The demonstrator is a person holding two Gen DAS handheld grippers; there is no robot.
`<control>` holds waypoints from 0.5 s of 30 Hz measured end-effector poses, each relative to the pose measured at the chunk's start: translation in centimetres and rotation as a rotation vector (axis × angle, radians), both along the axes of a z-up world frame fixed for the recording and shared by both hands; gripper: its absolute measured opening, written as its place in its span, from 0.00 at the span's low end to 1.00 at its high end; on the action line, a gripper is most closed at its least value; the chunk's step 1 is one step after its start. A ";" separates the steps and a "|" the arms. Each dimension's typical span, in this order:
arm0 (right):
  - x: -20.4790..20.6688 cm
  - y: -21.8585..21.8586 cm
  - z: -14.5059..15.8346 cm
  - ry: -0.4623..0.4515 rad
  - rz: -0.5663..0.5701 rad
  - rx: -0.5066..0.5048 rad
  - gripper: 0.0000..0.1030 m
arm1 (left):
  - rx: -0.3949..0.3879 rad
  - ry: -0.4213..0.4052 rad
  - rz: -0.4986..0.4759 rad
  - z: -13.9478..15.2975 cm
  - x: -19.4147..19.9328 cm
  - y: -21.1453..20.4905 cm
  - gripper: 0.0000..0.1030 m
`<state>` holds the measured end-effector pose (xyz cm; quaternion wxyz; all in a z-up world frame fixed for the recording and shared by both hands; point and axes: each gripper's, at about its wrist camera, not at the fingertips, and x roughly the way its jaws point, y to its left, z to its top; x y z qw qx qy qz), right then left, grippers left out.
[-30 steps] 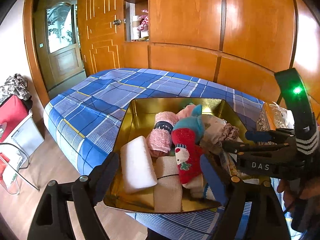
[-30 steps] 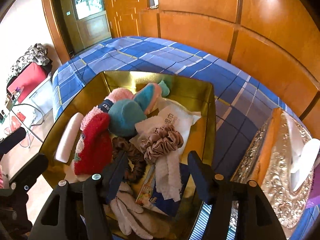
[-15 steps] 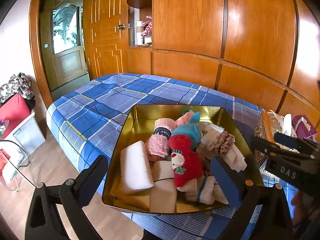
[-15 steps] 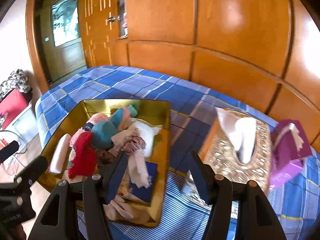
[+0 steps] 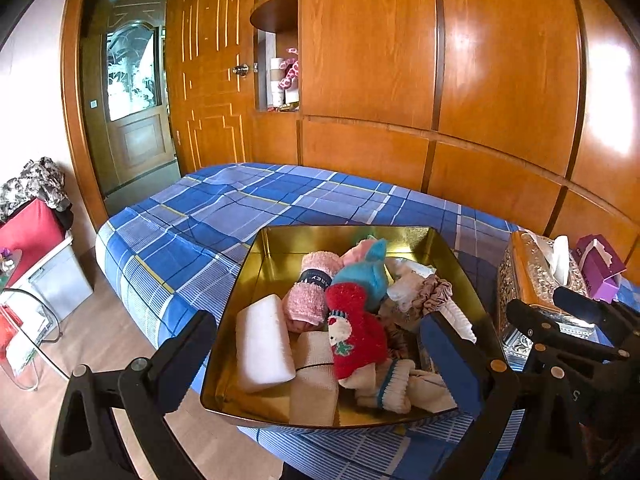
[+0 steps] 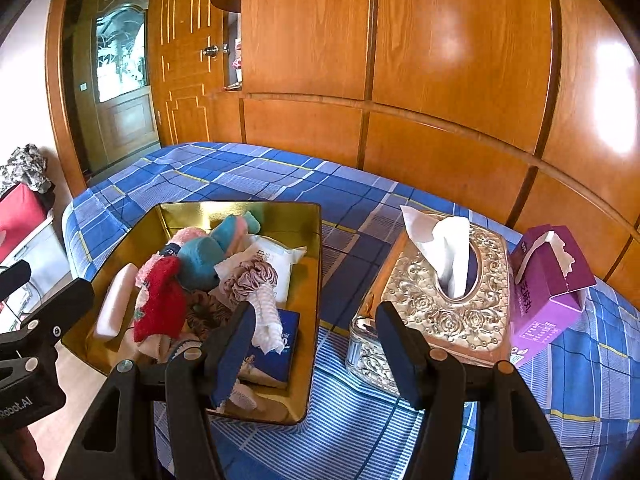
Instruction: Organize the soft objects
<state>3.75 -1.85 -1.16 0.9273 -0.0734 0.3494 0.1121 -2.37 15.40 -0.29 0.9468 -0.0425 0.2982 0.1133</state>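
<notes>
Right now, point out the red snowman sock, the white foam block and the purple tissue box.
red snowman sock (image 5: 354, 334), left wrist view, on its red body.
white foam block (image 5: 262, 342), left wrist view, on its top face.
purple tissue box (image 6: 548, 280), right wrist view, on its front side.

Both grippers are black plastic frames with silver screw heads at the joints. The left gripper (image 5: 316, 356) has blue-faced pads; the right gripper (image 6: 316, 344) does too, and "Robot.AI" is printed on the left one's body.

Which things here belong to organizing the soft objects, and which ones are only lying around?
For the job:
gold tray
red sock
teal plush
white sponge
scrunchie

Lying about:
tissue box
purple carton
</notes>
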 end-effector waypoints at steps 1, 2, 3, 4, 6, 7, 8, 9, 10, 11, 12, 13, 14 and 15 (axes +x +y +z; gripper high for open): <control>0.0 0.0 0.1 -0.002 0.001 0.000 0.61 | 0.002 0.000 0.001 0.0 0.0 0.0 1.00; -0.1 0.0 0.1 -0.003 0.002 0.000 0.61 | 0.004 0.000 0.002 0.0 0.0 -0.1 1.00; -0.1 0.0 0.1 -0.003 0.002 0.001 0.61 | 0.007 0.002 0.004 0.0 0.0 -0.1 1.00; -0.1 0.0 0.1 -0.002 0.002 0.002 0.61 | 0.009 0.004 0.007 0.0 0.0 -0.1 1.00; -0.1 -0.1 0.1 -0.002 0.002 0.005 0.61 | 0.012 0.006 0.010 0.0 0.0 -0.1 1.00; -0.1 -0.1 0.1 0.000 0.001 0.005 0.61 | 0.012 0.006 0.012 0.0 0.0 -0.1 1.00; -0.1 -0.1 0.1 0.001 0.001 0.006 0.61 | 0.013 0.005 0.013 0.0 0.0 -0.1 1.00; -0.1 -0.2 0.1 0.003 0.001 0.008 0.61 | 0.014 0.005 0.013 0.0 0.0 -0.1 1.00; -0.1 -0.2 0.1 0.004 0.000 0.009 0.61 | 0.017 0.006 0.014 0.0 0.0 -0.2 1.00; -0.1 -0.2 0.1 0.005 -0.001 0.010 0.61 | 0.019 0.007 0.015 -0.1 0.0 -0.2 1.00; -0.1 -0.3 0.1 0.005 -0.001 0.011 0.61 | 0.022 0.008 0.018 -0.1 -0.1 -0.2 1.00; -0.2 -0.2 0.1 0.004 0.000 0.011 0.61 | 0.023 0.009 0.018 -0.1 -0.1 -0.2 1.00; -0.2 -0.2 0.1 0.003 0.000 0.012 0.61 | 0.024 0.010 0.017 -0.1 0.0 -0.2 1.00; -0.2 -0.2 0.1 0.003 0.000 0.012 0.61 | 0.025 0.011 0.018 -0.1 0.0 -0.3 1.00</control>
